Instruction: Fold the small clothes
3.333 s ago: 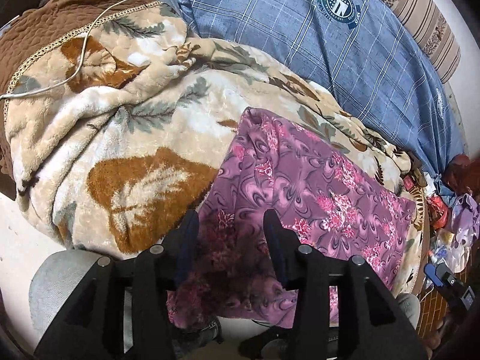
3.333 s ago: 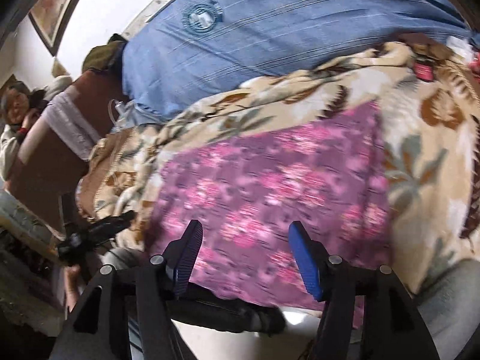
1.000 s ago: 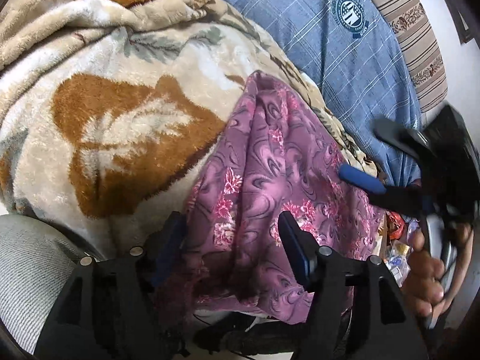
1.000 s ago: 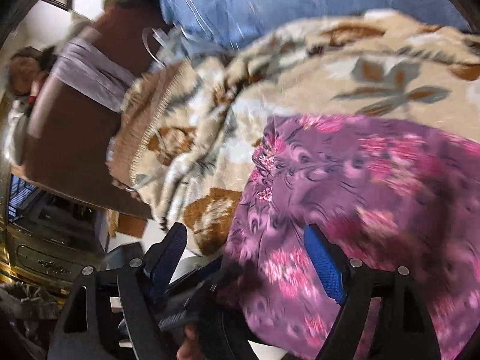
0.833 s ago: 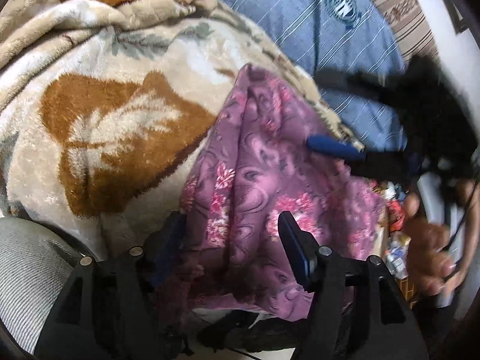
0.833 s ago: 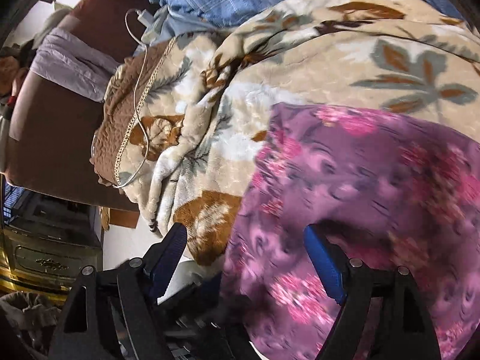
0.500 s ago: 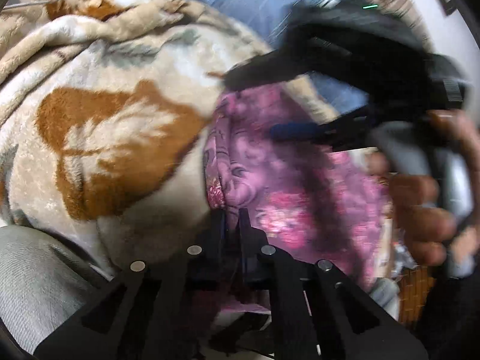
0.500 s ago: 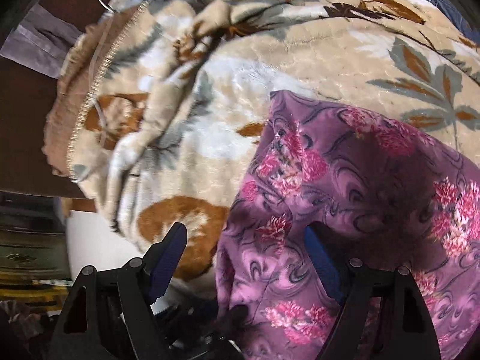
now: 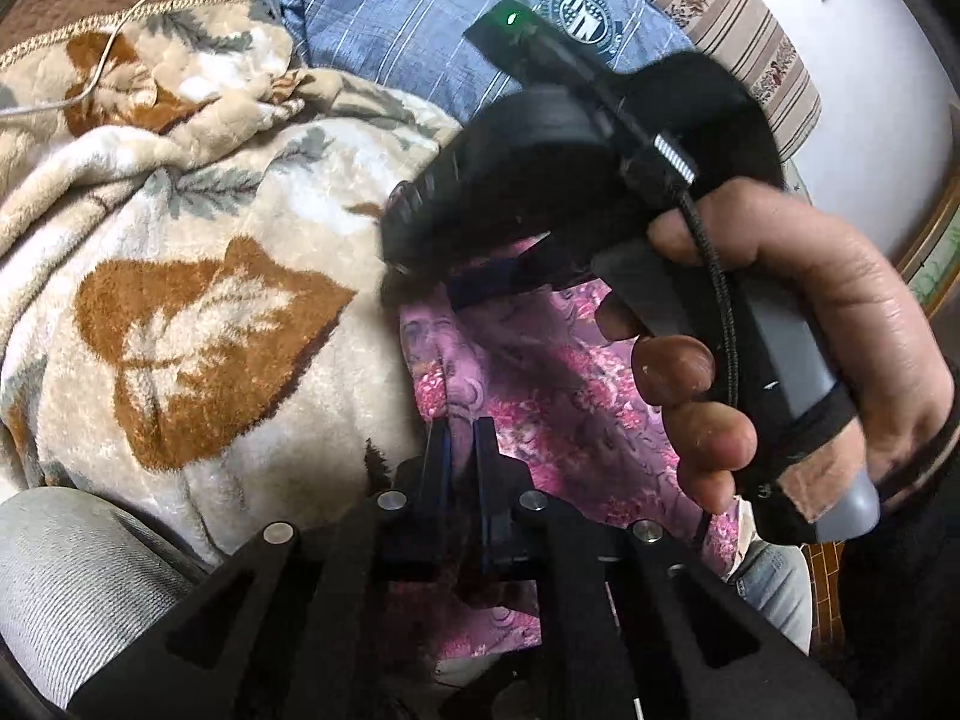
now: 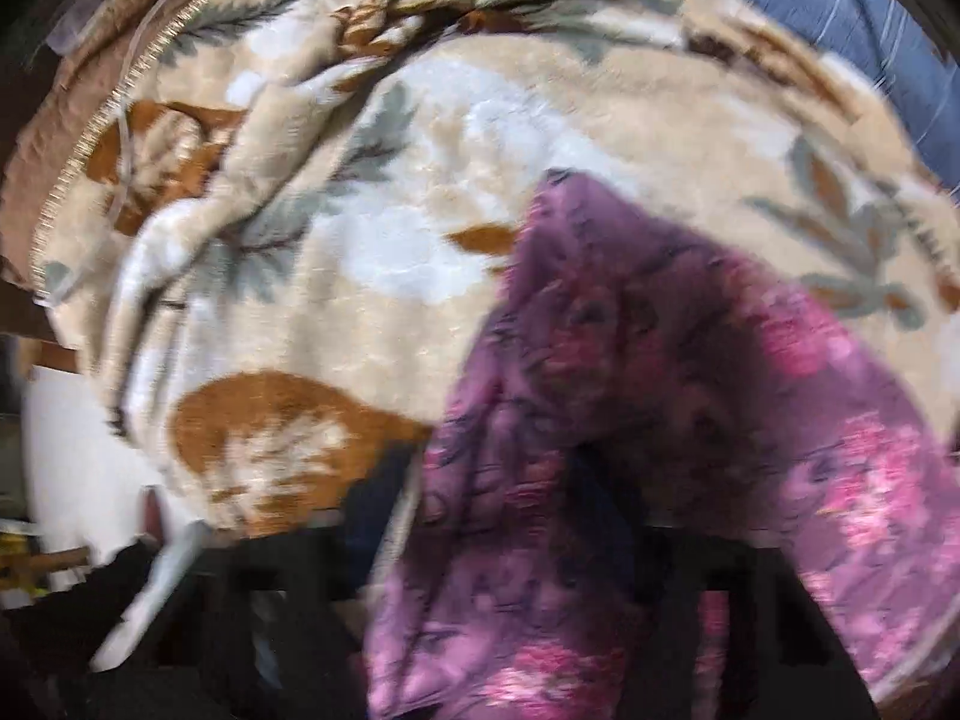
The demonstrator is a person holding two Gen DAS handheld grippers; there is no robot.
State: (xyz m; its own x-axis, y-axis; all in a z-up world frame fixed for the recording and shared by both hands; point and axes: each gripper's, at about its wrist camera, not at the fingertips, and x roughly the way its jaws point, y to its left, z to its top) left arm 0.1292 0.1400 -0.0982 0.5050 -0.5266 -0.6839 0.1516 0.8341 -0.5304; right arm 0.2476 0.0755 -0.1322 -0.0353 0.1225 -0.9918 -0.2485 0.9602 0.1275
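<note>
On the cream leaf-patterned fleece blanket (image 9: 252,324), the purple floral garment (image 9: 540,408) is pinched by the left tool (image 9: 459,438); over it, the right tool (image 9: 480,288) is being closed.

We have pinched the left gripper (image 9: 459,438) shut on the purple cloth's (image 9: 540,396) near edge; our right gripper (image 9: 480,288) has swung over it, jaws closing around cloth.

Ahead of me a cream blanket (image 9: 198,276) with brown and grey-green leaves lies rumpled across a bed. Behind it sits a blue striped pillow (image 9: 408,18) with a round crest, then a striped brown cushion (image 9: 738,18) against a white wall (image 9: 870,96). A white cable (image 9: 114,30) crosses the blanket's brown border.
</note>
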